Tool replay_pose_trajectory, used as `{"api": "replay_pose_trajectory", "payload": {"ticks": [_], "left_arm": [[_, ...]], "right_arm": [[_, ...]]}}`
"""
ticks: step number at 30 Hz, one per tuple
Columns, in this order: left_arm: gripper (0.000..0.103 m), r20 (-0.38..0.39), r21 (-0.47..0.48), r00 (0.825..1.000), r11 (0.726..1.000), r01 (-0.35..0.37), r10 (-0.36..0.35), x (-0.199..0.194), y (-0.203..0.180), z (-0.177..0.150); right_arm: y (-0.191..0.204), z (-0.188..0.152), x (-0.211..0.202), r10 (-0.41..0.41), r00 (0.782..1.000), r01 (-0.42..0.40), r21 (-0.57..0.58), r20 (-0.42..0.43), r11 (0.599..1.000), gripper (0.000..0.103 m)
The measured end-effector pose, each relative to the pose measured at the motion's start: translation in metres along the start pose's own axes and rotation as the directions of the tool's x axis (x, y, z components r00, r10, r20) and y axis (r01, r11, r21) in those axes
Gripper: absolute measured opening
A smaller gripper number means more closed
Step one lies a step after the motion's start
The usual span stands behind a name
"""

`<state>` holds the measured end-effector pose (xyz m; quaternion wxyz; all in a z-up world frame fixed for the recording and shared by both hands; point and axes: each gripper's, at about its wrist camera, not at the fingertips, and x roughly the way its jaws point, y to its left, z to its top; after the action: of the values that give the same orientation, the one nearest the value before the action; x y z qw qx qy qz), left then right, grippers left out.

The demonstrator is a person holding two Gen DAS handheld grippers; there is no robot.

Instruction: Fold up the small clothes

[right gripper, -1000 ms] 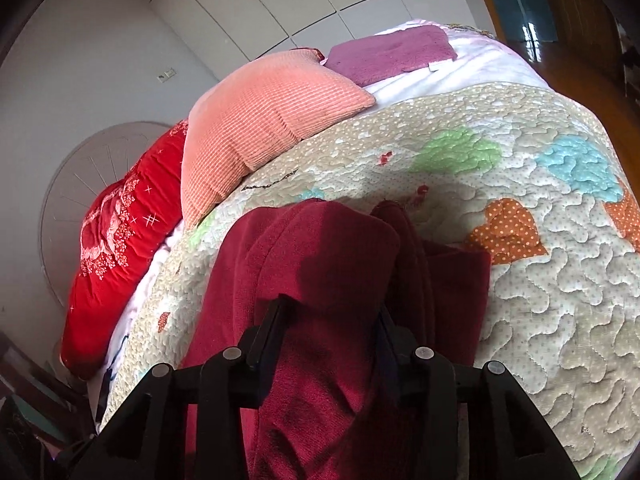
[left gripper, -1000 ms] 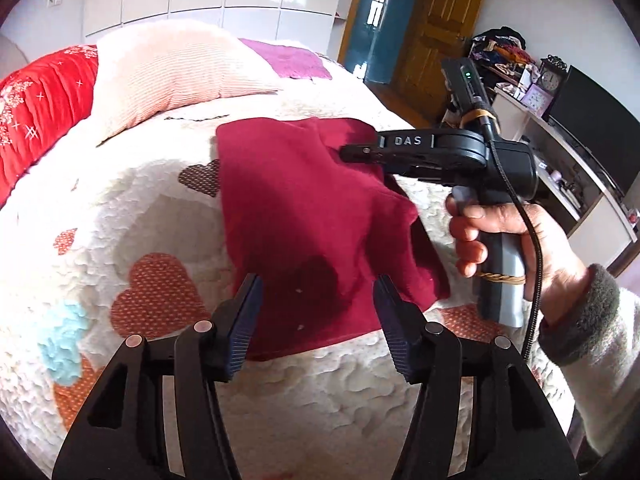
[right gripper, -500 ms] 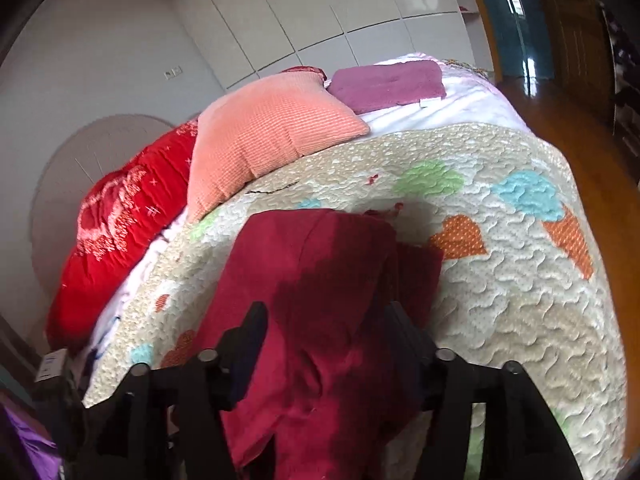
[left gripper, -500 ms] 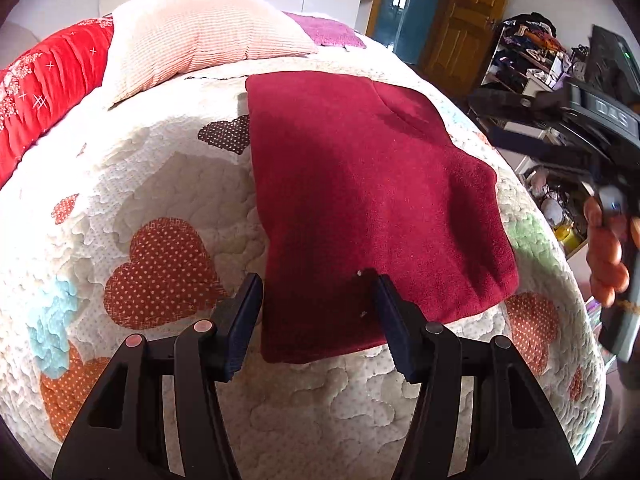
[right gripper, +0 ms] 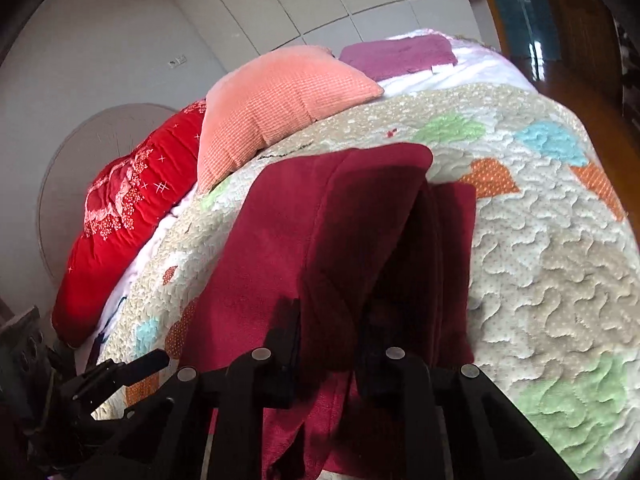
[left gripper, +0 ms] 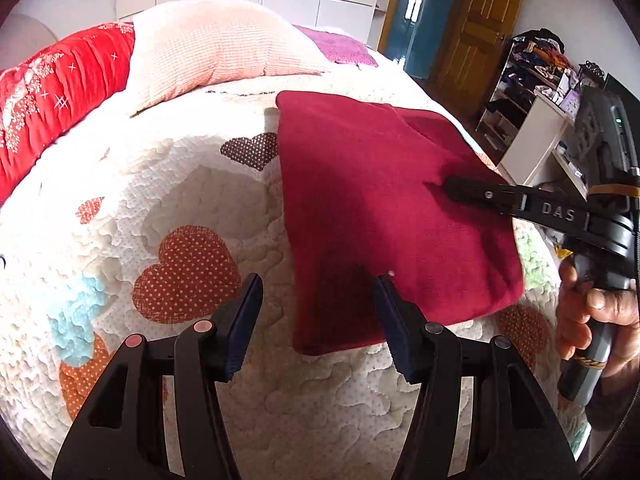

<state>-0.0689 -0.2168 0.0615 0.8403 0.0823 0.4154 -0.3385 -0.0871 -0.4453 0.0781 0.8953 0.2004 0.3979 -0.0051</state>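
Observation:
A dark red fleece garment (left gripper: 380,216) lies on the heart-patterned quilt (left gripper: 168,208), folded into a rough rectangle. My left gripper (left gripper: 318,320) is open and empty, its jaws straddling the garment's near left corner just above the quilt. My right gripper (right gripper: 328,344) comes in from the right side; it also shows in the left wrist view (left gripper: 452,186) resting on the garment's right part. In the right wrist view a raised fold of the red garment (right gripper: 360,240) sits between its fingers, which look closed on it.
A peach pillow (left gripper: 216,52), a red quilted cushion (left gripper: 52,100) and a purple towel (left gripper: 336,46) lie at the head of the bed. A shelf with clutter (left gripper: 532,92) and a wooden door (left gripper: 472,20) stand to the right.
The right gripper came back in over the garment's right side and closed on a fold. The left gripper pulled slightly left, staying open near the garment's near corner.

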Motion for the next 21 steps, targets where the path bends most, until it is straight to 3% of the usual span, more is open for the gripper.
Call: {"api": "replay_pose_trajectory", "payload": {"ticks": [3,6,9,11,14,16,21], "left_arm": [[0.057,-0.020,-0.013,1.000,1.000,0.002,-0.002,0.012,-0.003,0.002],[0.058,-0.067,-0.017,0.998,1.000,-0.006,0.005,0.031,-0.009,-0.001],[0.058,-0.050,-0.001,0.999,1.000,-0.016,0.016,0.025,-0.012,-0.004],[0.058,-0.032,0.017,0.999,0.999,-0.038,0.038,0.019,-0.013,0.000],[0.057,-0.003,0.014,0.998,0.998,-0.058,0.058,0.018,-0.011,0.012],[0.057,-0.010,-0.004,0.998,0.998,-0.062,0.062,0.025,-0.011,0.021],[0.060,-0.019,-0.029,0.998,0.997,-0.065,0.064,0.048,-0.010,0.034]], "right_arm": [[-0.003,0.000,0.006,-0.094,0.995,0.091,-0.052,-0.046,0.994,0.020],[-0.020,-0.008,0.024,-0.075,0.992,0.075,0.002,-0.098,0.997,0.026],[-0.028,-0.009,0.001,-0.056,0.997,0.059,0.062,-0.047,0.996,0.031],[-0.022,-0.008,-0.020,-0.093,0.995,0.092,0.056,0.019,0.994,0.034],[-0.010,-0.004,-0.036,-0.060,0.994,0.058,0.024,0.093,0.998,0.034],[0.001,0.001,-0.026,-0.057,0.995,0.059,-0.020,0.080,0.998,0.034],[-0.002,0.009,0.030,-0.172,0.985,0.172,-0.076,0.006,0.982,0.034]]}}
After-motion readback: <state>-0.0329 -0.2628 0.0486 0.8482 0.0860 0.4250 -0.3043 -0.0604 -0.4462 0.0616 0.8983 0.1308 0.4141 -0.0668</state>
